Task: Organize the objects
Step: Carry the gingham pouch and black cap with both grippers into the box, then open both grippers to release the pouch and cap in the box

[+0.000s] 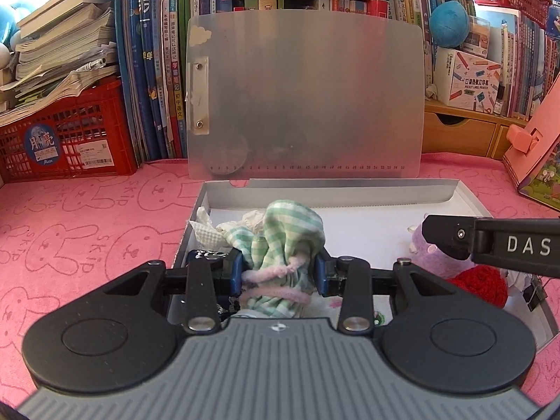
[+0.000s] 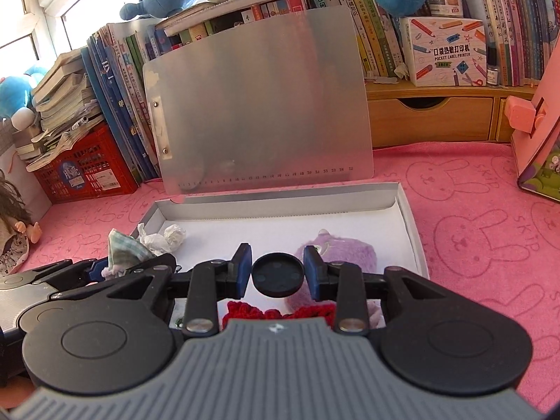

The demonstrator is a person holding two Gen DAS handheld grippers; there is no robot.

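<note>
Checked green cloth bundle (image 1: 283, 245), tied with pink fuzzy cord, sits squeezed between the blue fingers (image 1: 235, 273) of the left gripper (image 1: 280, 273), which are closed in on it from both sides, above the near left part of the shallow white box (image 1: 385, 189). Over on the right, the right gripper (image 2: 278, 273) has its fingers (image 2: 243, 269) narrowed onto a small black round cap (image 2: 278, 274), each pad touching an edge of it, above the near middle of the same box. Just beyond and below that cap lies a purple plush toy (image 2: 343, 252), with a red knitted piece (image 2: 273, 313) nearer, partly hidden by the gripper body. Crumpled white tissue (image 2: 171, 236) rests in the far left corner of the box. Behind the box a frosted clipboard (image 1: 308, 94) stands upright, leaning toward a row of books (image 1: 154, 70). The box lies on a pink rabbit-print cloth (image 1: 70, 217) covering the desk, with a red crate (image 1: 70, 133) at far left and a wooden drawer unit (image 2: 430, 119) at far right.
</note>
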